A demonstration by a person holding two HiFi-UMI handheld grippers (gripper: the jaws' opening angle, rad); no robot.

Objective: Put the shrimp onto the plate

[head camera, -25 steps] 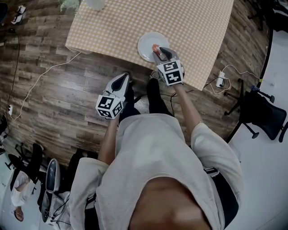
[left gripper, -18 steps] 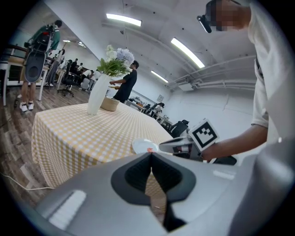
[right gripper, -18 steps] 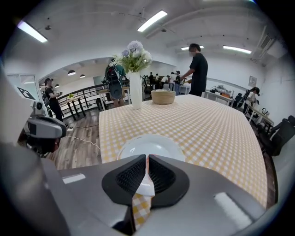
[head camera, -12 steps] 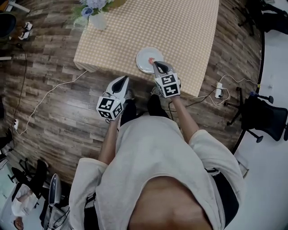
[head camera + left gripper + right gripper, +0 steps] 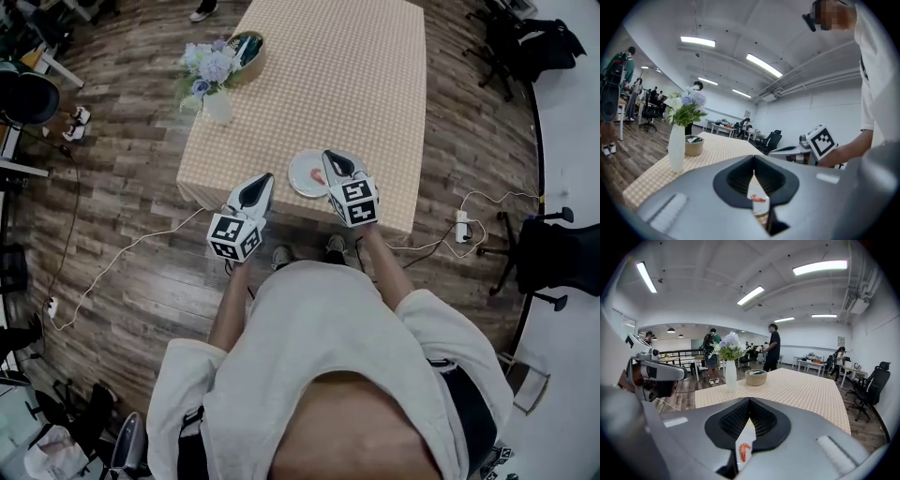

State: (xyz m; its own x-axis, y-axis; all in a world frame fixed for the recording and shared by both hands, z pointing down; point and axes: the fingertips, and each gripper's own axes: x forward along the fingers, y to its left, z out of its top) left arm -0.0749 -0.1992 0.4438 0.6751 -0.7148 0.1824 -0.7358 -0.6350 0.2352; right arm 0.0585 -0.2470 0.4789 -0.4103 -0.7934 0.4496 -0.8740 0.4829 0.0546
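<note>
Left gripper [image 5: 266, 179] and right gripper [image 5: 331, 156] raised, jaws together (empty), shrimp [image 5: 314, 174] on plate [image 5: 294, 182], vase [image 5: 217, 105] beyond

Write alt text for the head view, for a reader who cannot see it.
A shrimp lies on a plate near the front edge of a checked table, seen from above. A person holds the left gripper and right gripper, both shut and empty, close to the plate.

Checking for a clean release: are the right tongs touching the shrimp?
Apart. The right gripper view shows the right tongs shut and empty, with the shrimp lying on the plate below them.
</note>
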